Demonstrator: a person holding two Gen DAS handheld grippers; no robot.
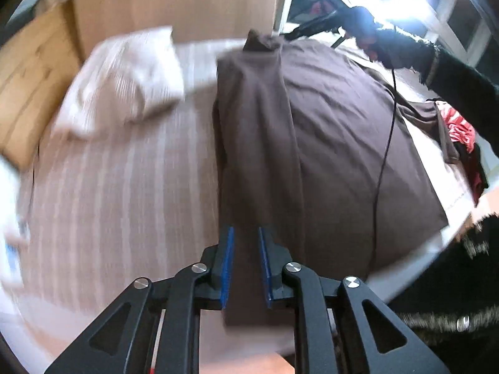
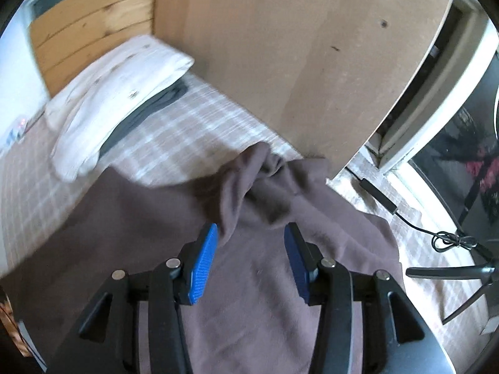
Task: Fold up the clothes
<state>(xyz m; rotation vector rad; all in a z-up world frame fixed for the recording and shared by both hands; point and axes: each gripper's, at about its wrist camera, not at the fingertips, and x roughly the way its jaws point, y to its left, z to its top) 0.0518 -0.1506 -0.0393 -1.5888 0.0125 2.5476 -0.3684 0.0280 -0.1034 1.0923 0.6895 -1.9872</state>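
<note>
Garment: brown shirt (image 1: 327,143) is lying flat on the bed (image 1: 118,187), long axis running away from the left hand-held gripper (image 1: 246,233).
Left hand-held gripper: hovering slightly parted over the near hem, gripping nothing.
Right hand-held gripper (image 2: 249,227): standing open, bunched collar fold (image 2: 249,174) lying just ahead.

The garment (image 1: 327,143) spread on the bed is plain dark brown. The bedsheet (image 1: 118,193) under it is pale brown with white stripes that cross into a check. The pillow (image 1: 124,78) is off-white with faint ribbing. The headboard (image 2: 93,28) is honey-coloured knotty wood, and the panel (image 2: 280,62) beside it is a lighter, plain tan. Each gripper (image 1: 246,233) is black with 2 bright blue pads (image 2: 202,268). A sleeve (image 1: 414,56) is black. Crumpled cloth (image 1: 458,127) at the bed's edge is red and white.
</note>
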